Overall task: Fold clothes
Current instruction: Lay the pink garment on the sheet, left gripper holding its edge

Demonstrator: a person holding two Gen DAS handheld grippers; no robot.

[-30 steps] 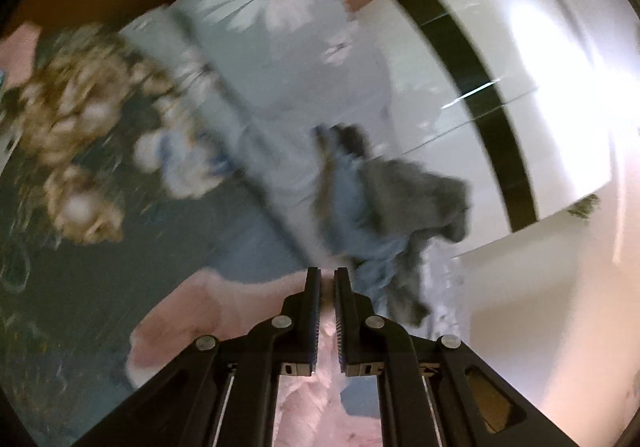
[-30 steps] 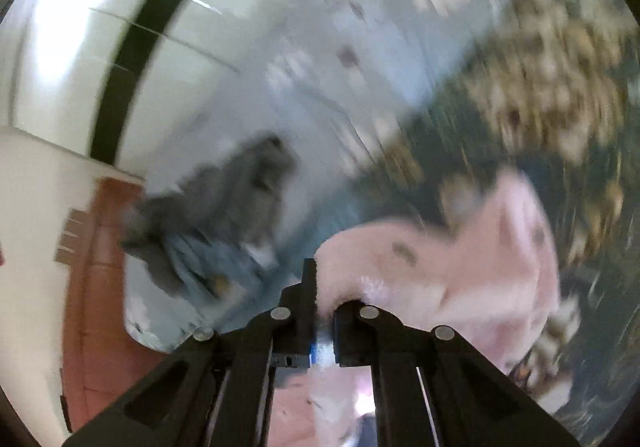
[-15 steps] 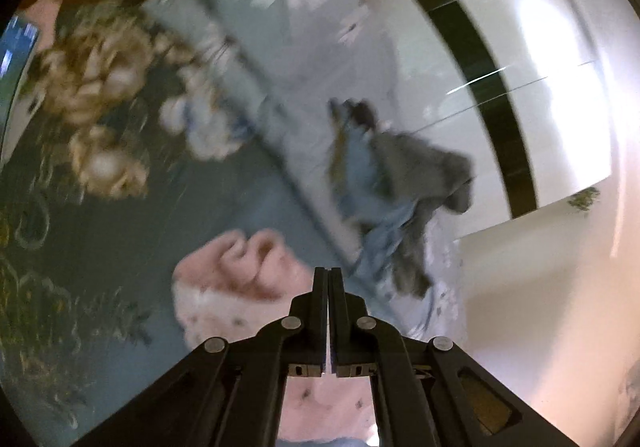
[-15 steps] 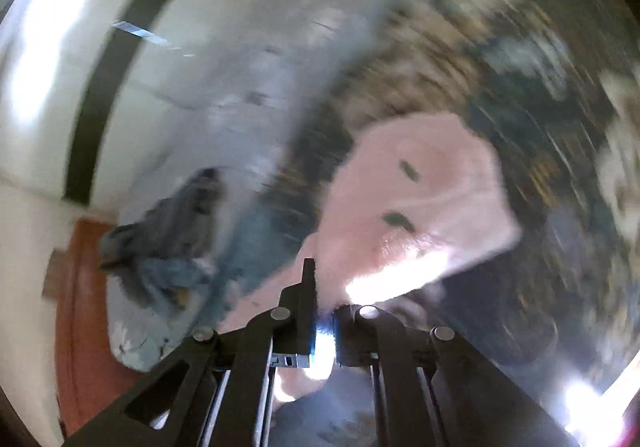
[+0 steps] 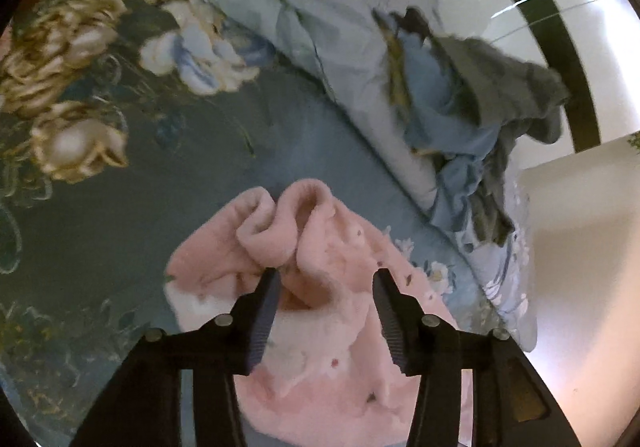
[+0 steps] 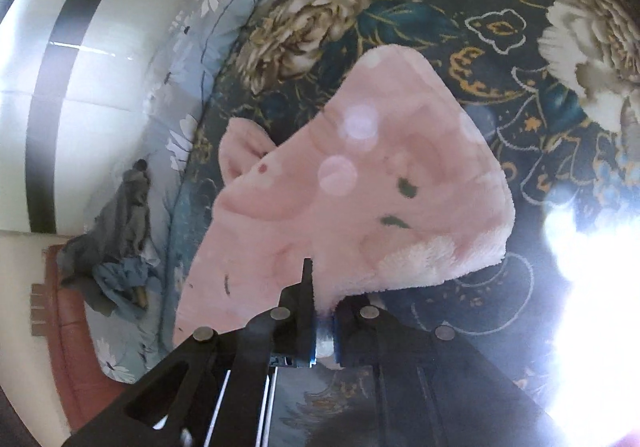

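Dark floral bedding (image 5: 168, 175) carries the pink fleece garment (image 5: 320, 287), which lies bunched in its middle. Jaws of the left gripper (image 5: 326, 303) have just been opening and stand apart over a fold, not pressing it. Right gripper (image 6: 322, 303) is clamped on the garment's edge — if only that side pulls, the soft cloth may bunch or slide crooked.

Left gripper (image 5: 326, 283) jaws opened, apparently releasing pink garment (image 5: 320, 247).
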